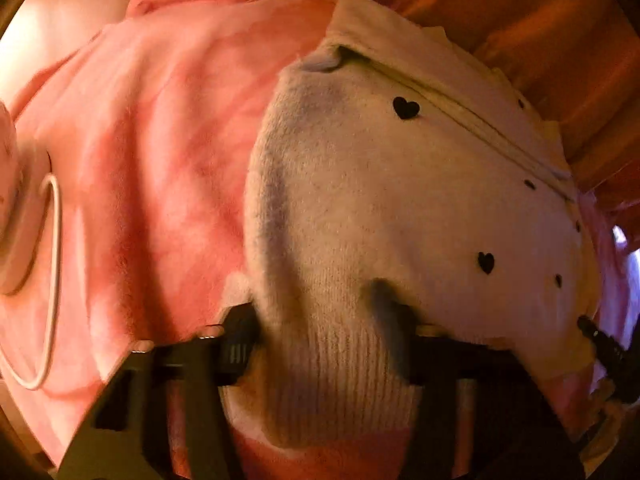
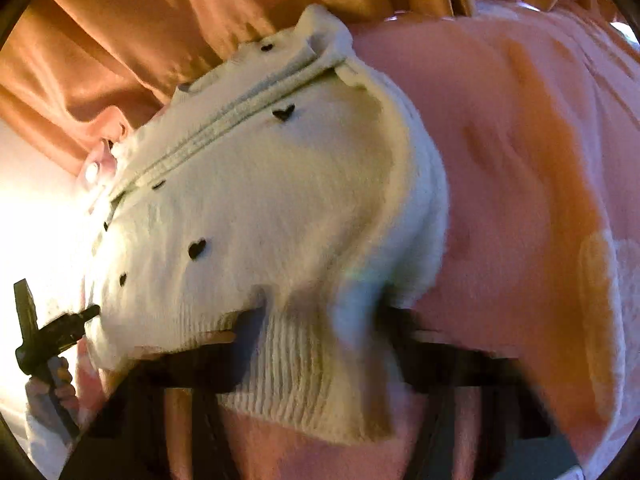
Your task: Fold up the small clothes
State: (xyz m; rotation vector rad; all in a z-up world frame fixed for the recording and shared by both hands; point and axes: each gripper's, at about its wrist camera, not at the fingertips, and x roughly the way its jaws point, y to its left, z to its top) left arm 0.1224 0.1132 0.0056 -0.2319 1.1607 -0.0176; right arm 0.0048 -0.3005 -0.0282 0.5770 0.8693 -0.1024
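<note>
A small white knit sweater [image 1: 380, 200] with black hearts lies on a pink fleece blanket [image 1: 140, 160]. It also shows in the right wrist view [image 2: 260, 208], on the pink blanket [image 2: 520, 160]. My left gripper [image 1: 320, 320] has its fingers around the sweater's ribbed hem, with fabric bunched between them. My right gripper [image 2: 320, 320] holds the ribbed hem at the other corner the same way. The right gripper's tip shows at the right edge of the left wrist view [image 1: 600, 340], and the left gripper shows at the left edge of the right wrist view [image 2: 44, 340].
Orange curtains [image 2: 140, 40] hang behind the blanket. A white cable [image 1: 52, 280] loops on the blanket at the left beside a round pale object [image 1: 20, 220]. A bright pale surface [image 2: 32, 200] lies to the left.
</note>
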